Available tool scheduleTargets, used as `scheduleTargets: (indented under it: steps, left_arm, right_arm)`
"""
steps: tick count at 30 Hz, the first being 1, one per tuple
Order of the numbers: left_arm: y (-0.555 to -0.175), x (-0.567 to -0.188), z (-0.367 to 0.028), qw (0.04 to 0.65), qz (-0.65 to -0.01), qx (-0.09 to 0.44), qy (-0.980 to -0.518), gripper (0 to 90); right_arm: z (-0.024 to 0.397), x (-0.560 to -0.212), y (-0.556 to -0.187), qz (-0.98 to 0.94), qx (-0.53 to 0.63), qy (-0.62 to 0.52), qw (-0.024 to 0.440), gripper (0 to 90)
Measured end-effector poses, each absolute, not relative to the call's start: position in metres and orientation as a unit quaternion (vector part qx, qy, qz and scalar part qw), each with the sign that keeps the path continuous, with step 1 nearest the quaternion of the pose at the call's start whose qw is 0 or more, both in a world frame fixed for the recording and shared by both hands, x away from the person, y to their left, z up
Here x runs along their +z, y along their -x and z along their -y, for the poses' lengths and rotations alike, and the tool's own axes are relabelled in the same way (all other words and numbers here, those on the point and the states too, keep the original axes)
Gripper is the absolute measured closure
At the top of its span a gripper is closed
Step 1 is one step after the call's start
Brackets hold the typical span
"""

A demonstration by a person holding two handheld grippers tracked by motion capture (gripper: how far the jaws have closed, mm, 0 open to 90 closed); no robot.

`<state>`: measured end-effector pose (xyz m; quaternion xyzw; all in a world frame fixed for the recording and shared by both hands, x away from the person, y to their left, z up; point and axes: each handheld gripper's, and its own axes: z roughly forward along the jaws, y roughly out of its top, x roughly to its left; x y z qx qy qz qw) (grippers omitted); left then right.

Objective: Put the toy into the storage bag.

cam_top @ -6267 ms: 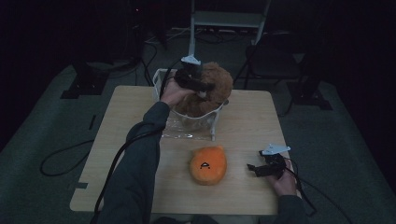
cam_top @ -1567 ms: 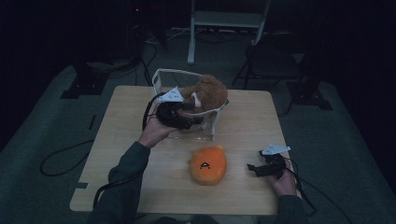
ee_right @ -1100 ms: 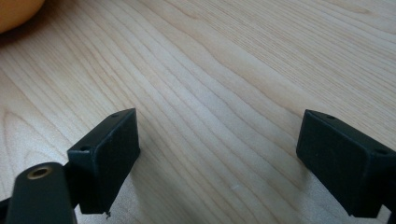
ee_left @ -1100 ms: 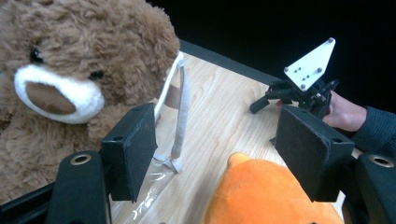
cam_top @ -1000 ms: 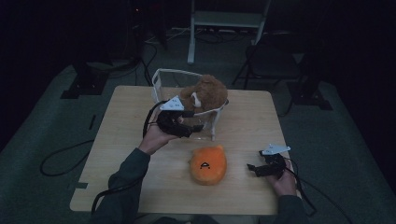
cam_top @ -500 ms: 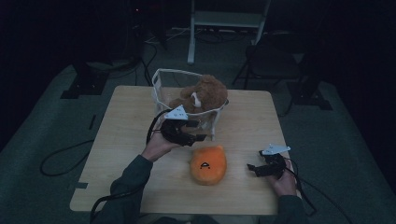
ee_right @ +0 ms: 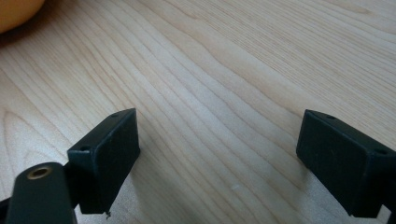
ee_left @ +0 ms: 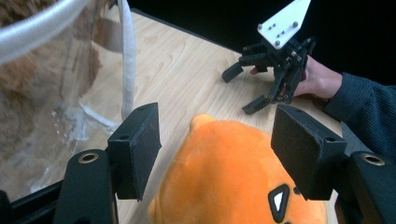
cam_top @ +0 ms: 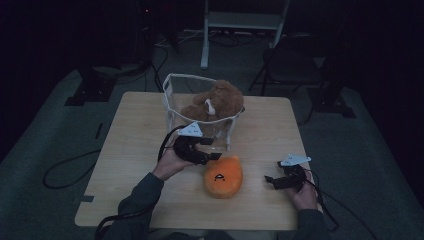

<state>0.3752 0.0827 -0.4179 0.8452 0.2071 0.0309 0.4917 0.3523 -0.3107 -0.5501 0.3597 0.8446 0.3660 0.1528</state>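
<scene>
We see the left gripper (ee_left: pixel 215 154) with its jaws parted and bare. They have just been closing a little, and the orange plush toy (ee_left: pixel 233 182) sits below and between the two black pads, which stand clear of its fur on either side. Nothing is gripped.

The toy is a rounded, soft lump of bright orange with a short, fuzzy nap. In the left gripper view a small nub like an ear sticks up at its far edge, and a black triangular mark with a pale centre shows near its lower right. In the high view the orange plush toy (cam_top: pixel 223 176) lies on the wooden table (cam_top: pixel 135 130), near its front edge, with a dark arc-shaped mark on top — just in front of the clear basket (cam_top: pixel 172 100) with the white rim. The left gripper (cam_top: pixel 212 150) hovers at the toy's upper left, close to the basket's front wall.

Inside the basket sits a brown teddy bear (cam_top: pixel 217 102).

The right gripper (ee_right: pixel 219 154) holds its jaws wide over bare wood, with nothing between them; in the high view the right gripper (cam_top: pixel 272 181) rests low near the table's right front corner — well apart from the toy.
</scene>
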Motion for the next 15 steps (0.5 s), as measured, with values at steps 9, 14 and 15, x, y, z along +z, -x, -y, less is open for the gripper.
scheduleTargets:
  steps: [9, 14, 15]
  left_arm:
    - [-0.370, -0.428, -0.084, 0.497, -0.208, 0.020, -0.842, 34.4]
    - [-0.361, -0.434, -0.081, 0.492, -0.198, 0.013, -0.848, 35.4]
    - [-0.359, -0.436, -0.081, 0.490, -0.196, 0.012, -0.849, 35.5]
  right_arm:
    - [0.311, -0.550, -0.352, -0.845, 0.366, -0.359, 0.153, 12.5]
    - [0.311, -0.550, -0.352, -0.844, 0.366, -0.360, 0.152, 12.5]
    - [0.311, -0.550, -0.352, -0.844, 0.366, -0.360, 0.153, 12.5]
